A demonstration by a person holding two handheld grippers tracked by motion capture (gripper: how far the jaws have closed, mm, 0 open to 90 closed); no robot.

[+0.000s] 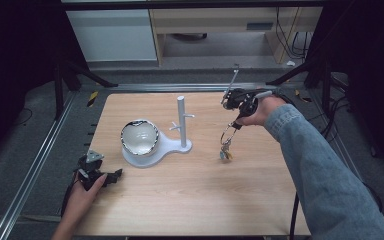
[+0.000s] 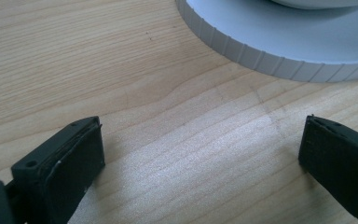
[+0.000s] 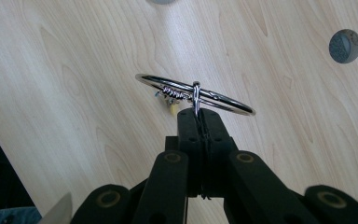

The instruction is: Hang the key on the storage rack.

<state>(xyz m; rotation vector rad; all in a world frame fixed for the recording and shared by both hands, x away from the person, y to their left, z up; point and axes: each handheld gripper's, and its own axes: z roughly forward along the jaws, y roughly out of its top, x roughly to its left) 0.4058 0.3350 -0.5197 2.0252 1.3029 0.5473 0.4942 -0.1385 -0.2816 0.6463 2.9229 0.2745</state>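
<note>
My right gripper (image 1: 236, 123) (image 3: 198, 112) is shut on a silver key ring (image 3: 193, 93) held above the table's right half. The key ring (image 1: 227, 136) hangs below the jaws with small keys or charms (image 1: 225, 154) dangling near the wood. A white stand (image 1: 182, 122) with a post and short pegs rises from a white base (image 1: 175, 146) at table centre, left of the ring. A shiny bowl (image 1: 139, 136) sits on that base. My left gripper (image 1: 114, 175) (image 2: 200, 158) rests open on the wood at the front left, just short of the base's ribbed rim (image 2: 261, 58).
The wooden table (image 1: 190, 195) has bare wood across its front and right. A metal frame rail (image 1: 30, 165) runs along the left side. Two grey round marks (image 3: 344, 45) show on the wood in the right gripper view.
</note>
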